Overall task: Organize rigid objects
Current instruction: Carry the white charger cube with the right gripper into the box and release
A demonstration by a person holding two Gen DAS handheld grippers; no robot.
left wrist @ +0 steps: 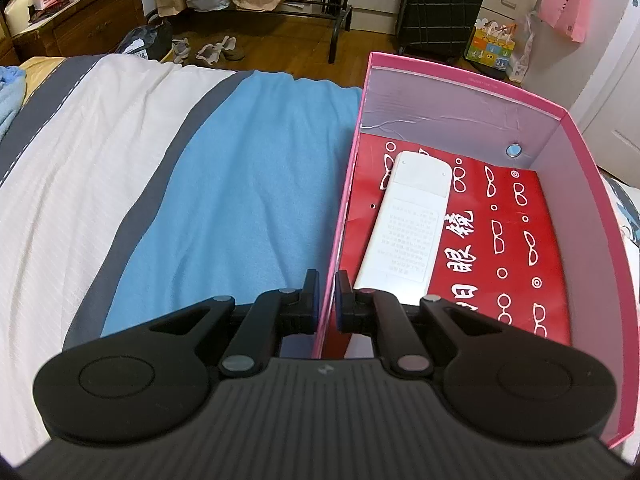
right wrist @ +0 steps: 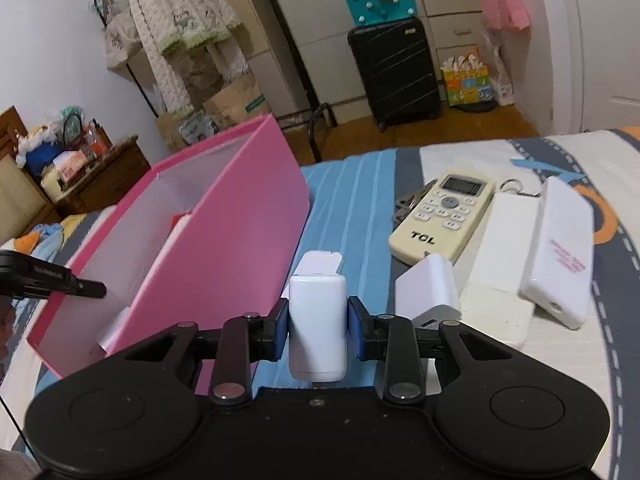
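A pink box point(left wrist: 592, 184) lies open on the bed, lined with red paper printed with white glasses. A white remote point(left wrist: 404, 228) lies face down inside it. My left gripper point(left wrist: 328, 300) is shut on the box's near left wall. In the right wrist view the same pink box point(right wrist: 240, 232) stands at the left, with the left gripper's finger point(right wrist: 84, 289) on its wall. My right gripper point(right wrist: 318, 326) is shut on a small white rounded case point(right wrist: 318, 320), held above the blue sheet beside the box.
On the bed to the right lie a cream TCL remote point(right wrist: 444, 216), a white charger block point(right wrist: 428, 292), a long white remote point(right wrist: 500, 280), a white power bank point(right wrist: 560, 256) and keys point(right wrist: 408, 200). A black suitcase point(right wrist: 396, 76) and paper bags stand on the floor beyond.
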